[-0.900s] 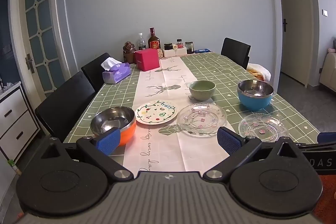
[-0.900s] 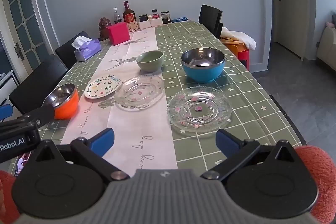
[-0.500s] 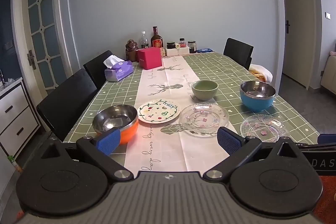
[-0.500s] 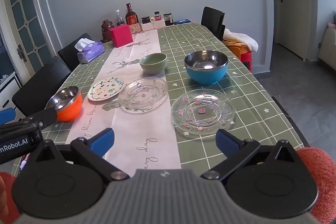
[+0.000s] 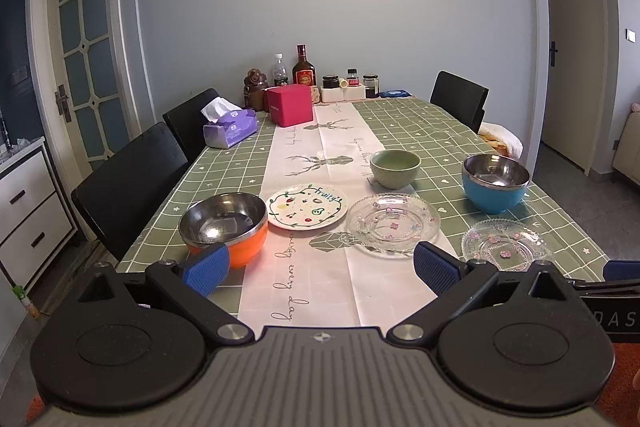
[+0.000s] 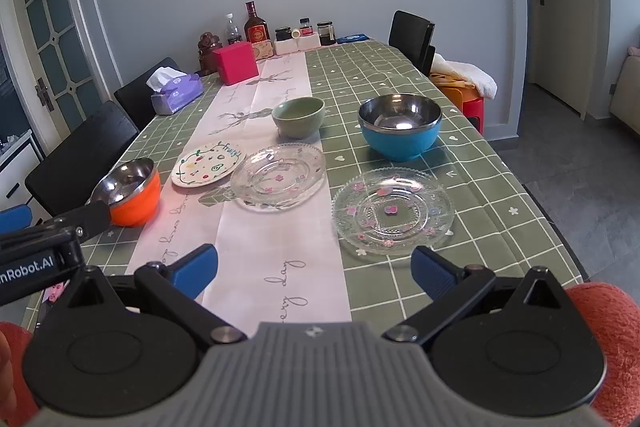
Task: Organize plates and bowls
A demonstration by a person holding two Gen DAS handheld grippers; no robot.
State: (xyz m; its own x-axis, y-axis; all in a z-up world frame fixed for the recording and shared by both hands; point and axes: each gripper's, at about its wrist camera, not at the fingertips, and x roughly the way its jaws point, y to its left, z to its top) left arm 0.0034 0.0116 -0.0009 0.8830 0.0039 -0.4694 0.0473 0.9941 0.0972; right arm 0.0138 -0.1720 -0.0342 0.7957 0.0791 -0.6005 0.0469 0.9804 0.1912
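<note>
The left gripper [image 5: 322,269] is held with its jaws spread wide and nothing is gripped or touched between its blue pads; the right gripper [image 6: 314,267] is likewise spread wide and empty, and both are poised above the near edge of the table [image 5: 420,131].

From left to right, the following are set out on the table: an orange bowl [image 5: 224,227] with a steel lining, apparently empty; a white painted plate [image 5: 306,207] just beside it; a clear glass plate [image 5: 394,223] with small flowers, close to the painted plate's right edge, though contact cannot be judged through the glass rim; a green bowl [image 5: 395,167] behind it, empty; a blue steel-lined bowl [image 5: 495,182], with only reflections seen inside; and a second glass plate [image 6: 394,211] nearest the right gripper.

The table is covered by a green checked cloth with a pale runner [image 5: 320,155] down the middle. A tissue box [image 5: 230,127], a pink box [image 5: 290,105] and bottles and jars [image 5: 304,73] are kept at the far end, against a grey wall. Black chairs [image 5: 128,183] are drawn up along the sides.
</note>
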